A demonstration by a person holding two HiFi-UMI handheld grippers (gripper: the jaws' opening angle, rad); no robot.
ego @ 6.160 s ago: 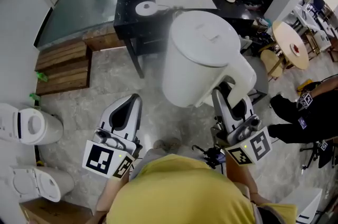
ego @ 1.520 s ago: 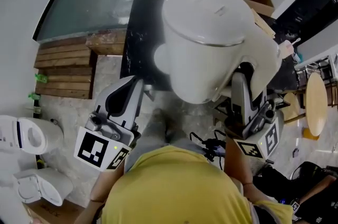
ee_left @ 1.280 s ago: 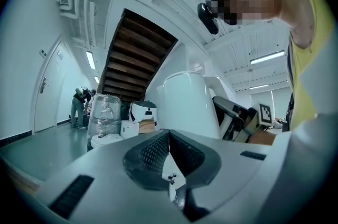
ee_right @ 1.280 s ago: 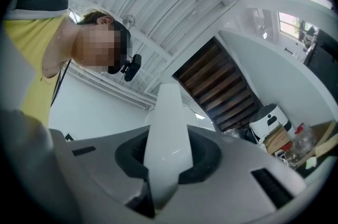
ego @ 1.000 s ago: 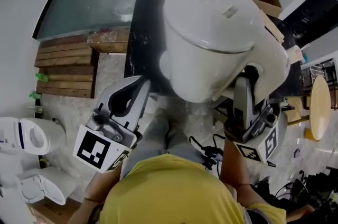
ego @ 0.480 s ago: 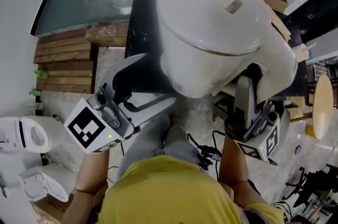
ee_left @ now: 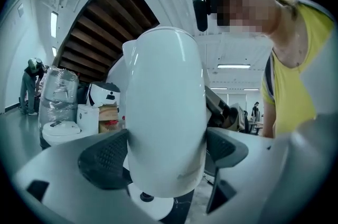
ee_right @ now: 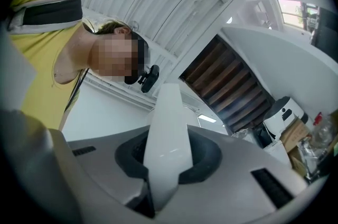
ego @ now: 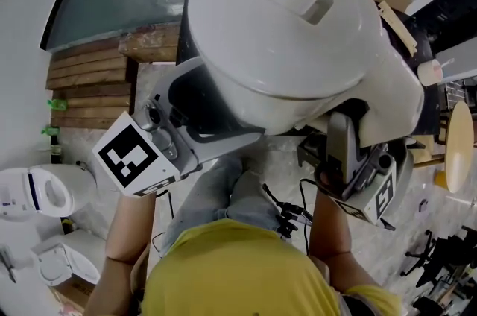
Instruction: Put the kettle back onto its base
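Note:
The white kettle [ego: 291,31] hangs close under the head camera, above the black table. My right gripper [ego: 356,130] is shut on its handle [ee_right: 166,143], which stands upright between the pads. My left gripper [ego: 216,109] reaches in level from the left. Its jaws have just been opening and now stand wide, one on each side of the kettle's lower body [ee_left: 163,112]. The pads lie along the wall; I see no squeeze. Below the kettle in the left gripper view lies the round white base [ee_left: 153,206] with its dark centre pin. The head view hides the base.
Wooden steps [ego: 89,87] lie left of the table. White round appliances [ego: 33,191] stand on the floor at lower left. In the left gripper view a wrapped water bottle [ee_left: 58,96] and a white cooker [ee_left: 103,101] stand behind, and a person [ee_left: 29,85] stands far left.
The left gripper's jaws have opened wide, and it has swung in toward the kettle so that the jaws flank its lower body. The kettle has shifted left and looms larger. The right grip is unchanged.

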